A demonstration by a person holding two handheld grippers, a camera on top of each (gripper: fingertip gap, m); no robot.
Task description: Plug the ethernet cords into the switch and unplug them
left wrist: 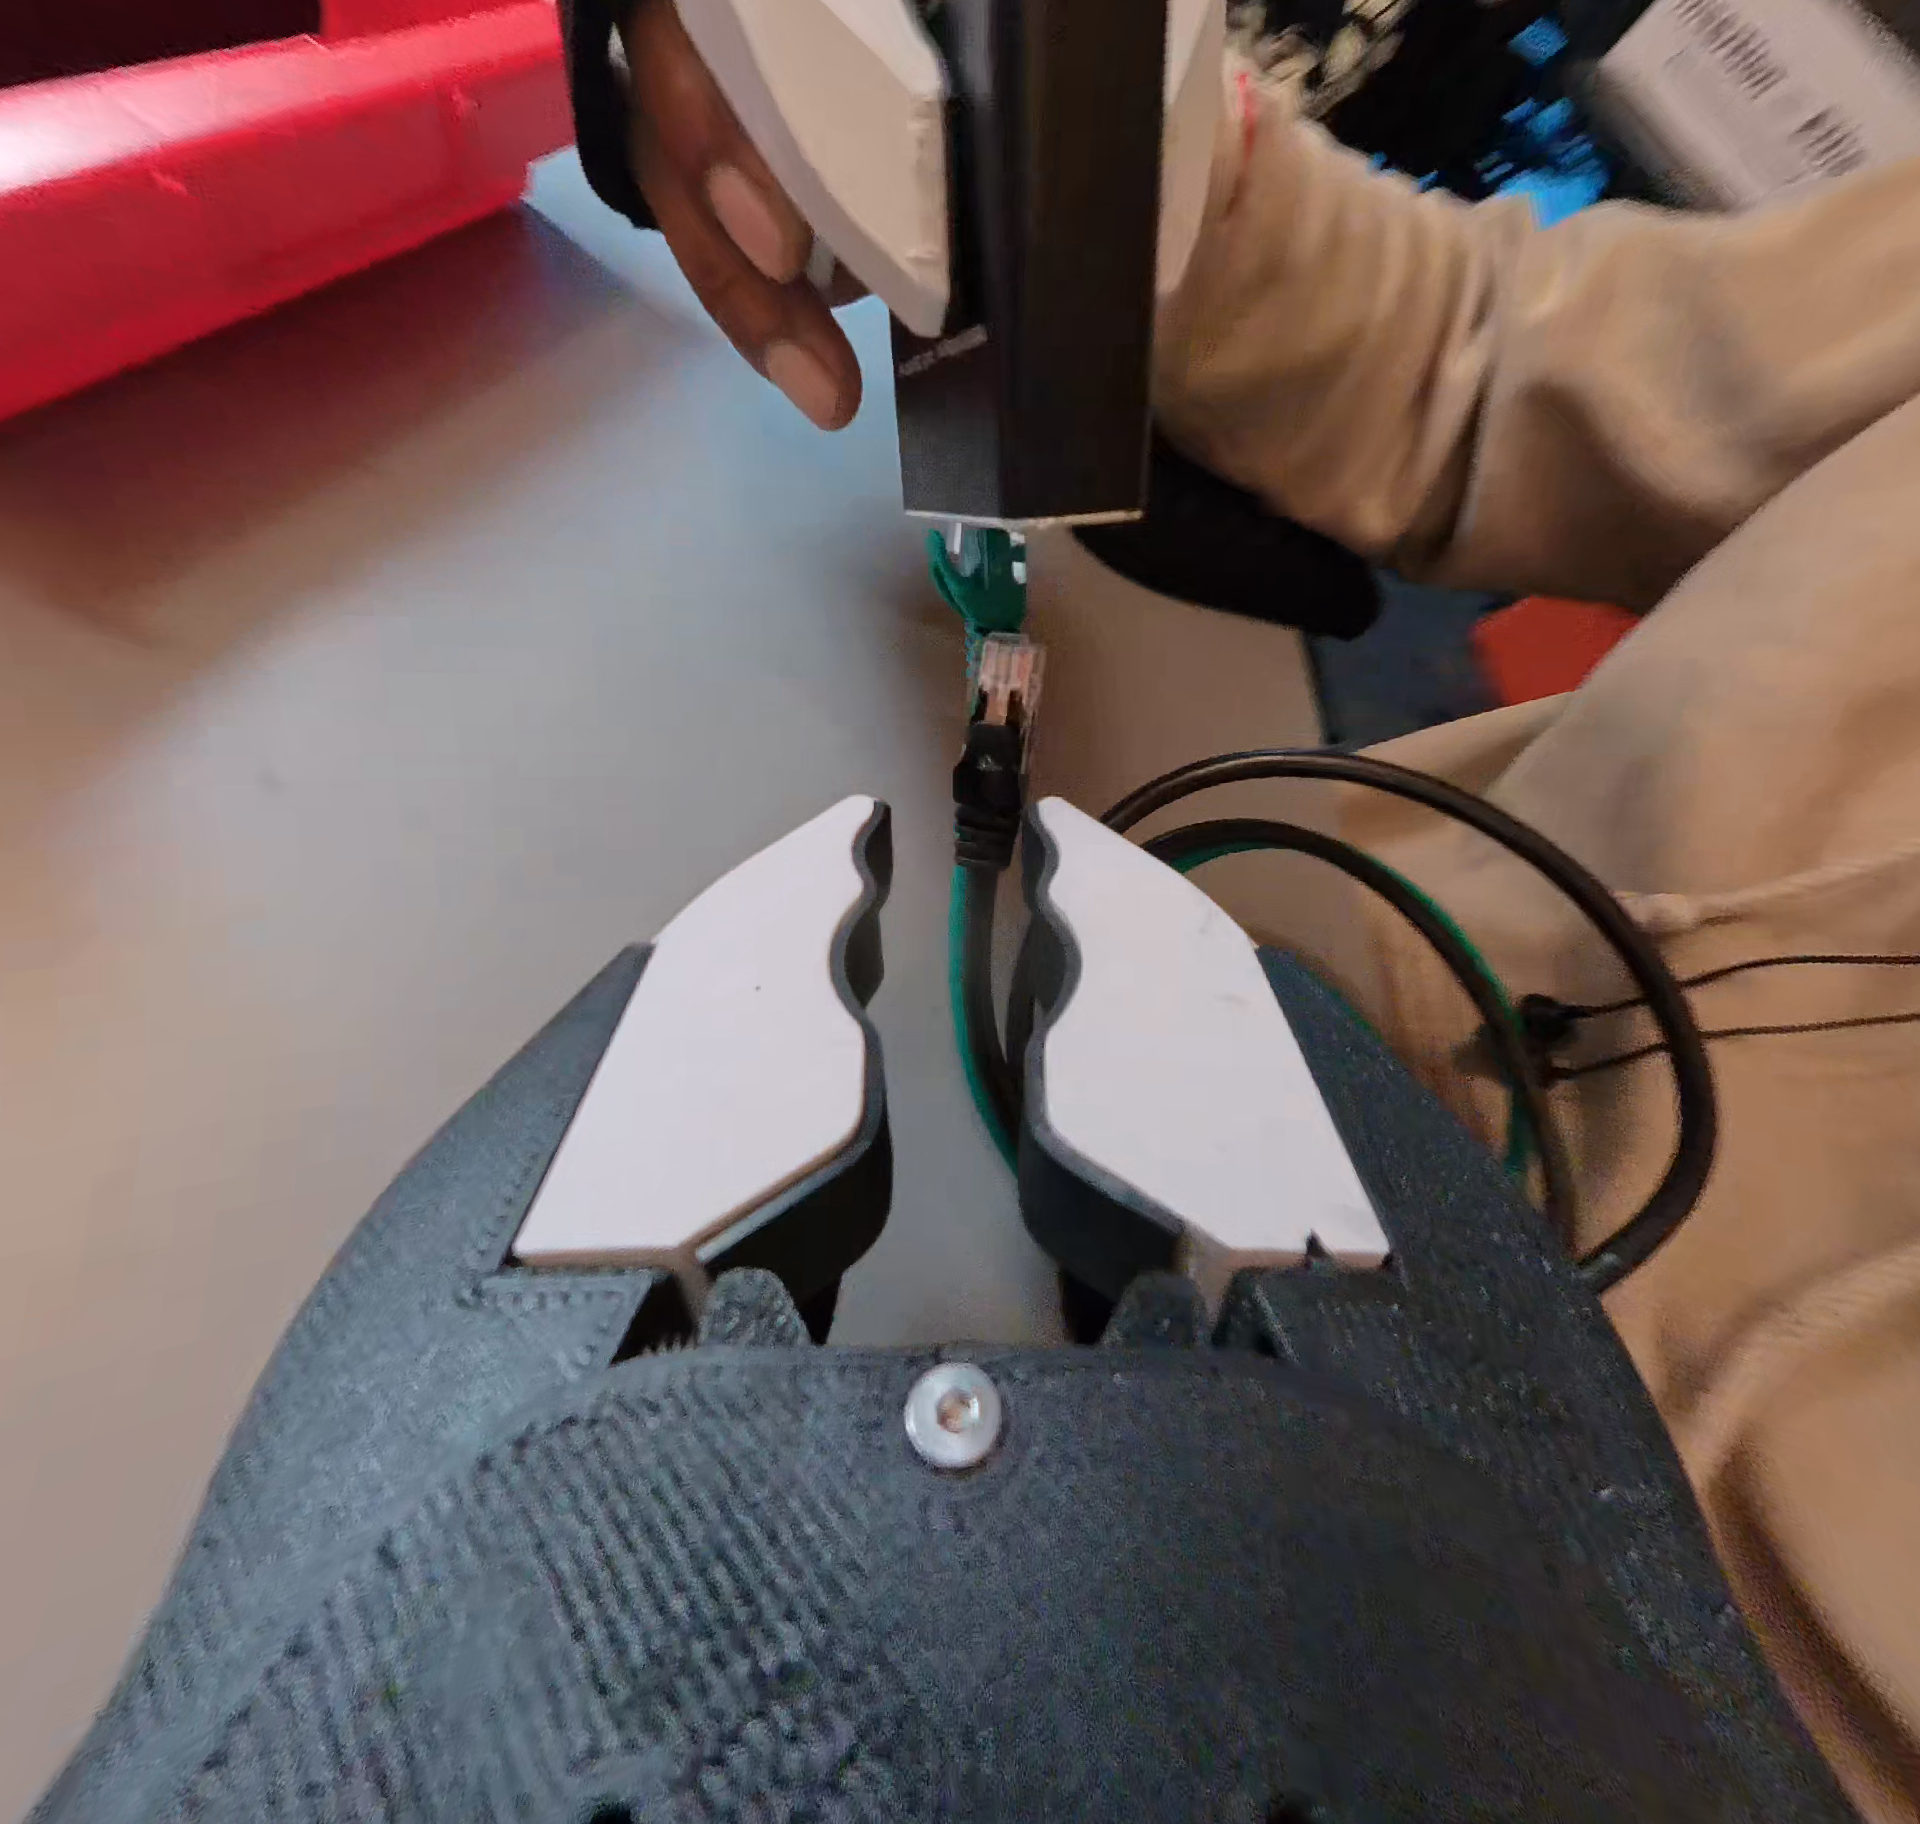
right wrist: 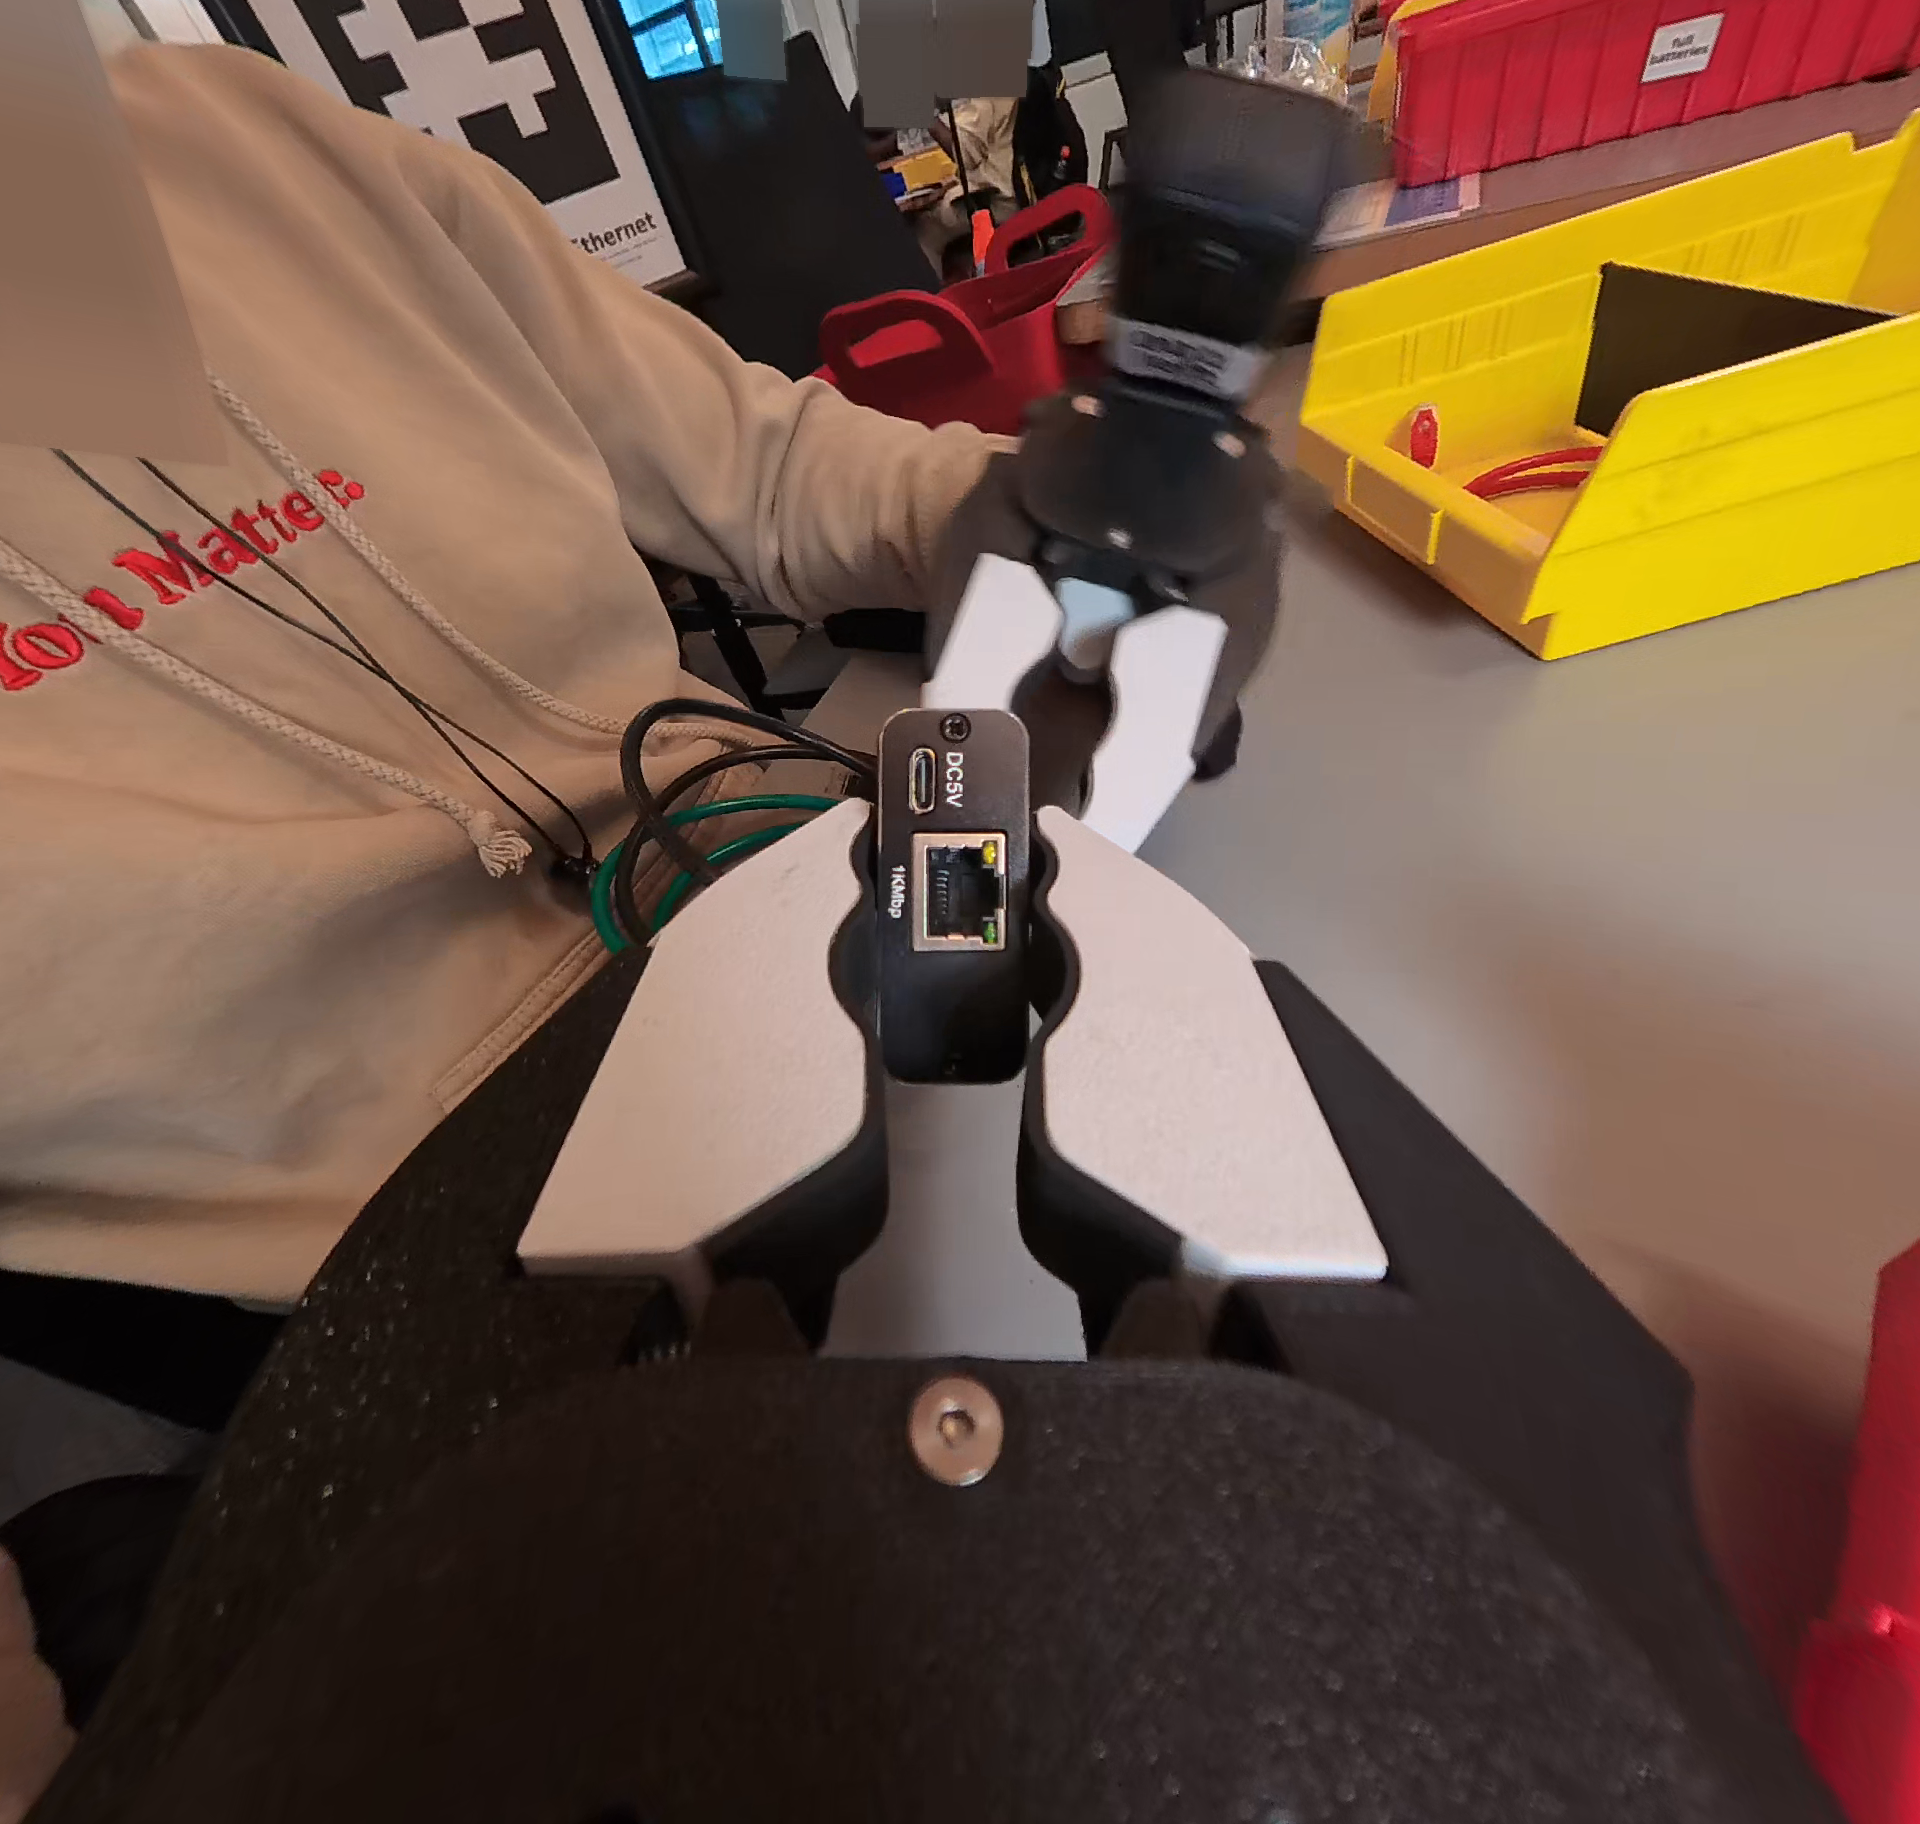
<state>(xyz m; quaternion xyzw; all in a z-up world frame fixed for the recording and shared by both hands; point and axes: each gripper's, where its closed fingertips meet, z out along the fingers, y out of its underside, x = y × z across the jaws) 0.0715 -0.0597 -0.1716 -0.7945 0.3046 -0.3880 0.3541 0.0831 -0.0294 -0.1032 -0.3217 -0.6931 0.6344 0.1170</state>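
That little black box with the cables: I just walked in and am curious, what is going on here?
A person works two handheld tongs. The right tongs clamp the black switch, one port facing its camera empty. At the far end, a green cord's plug looks seated. The left tongs hold the black cord loosely, its plug short of the switch, not yet in.

Black switch (right wrist: 954, 901), green cord (left wrist: 977, 1005) and black cord (left wrist: 1455, 818), red bin (left wrist: 260, 174), yellow bin (right wrist: 1621, 486), beige hoodie (right wrist: 364, 631)
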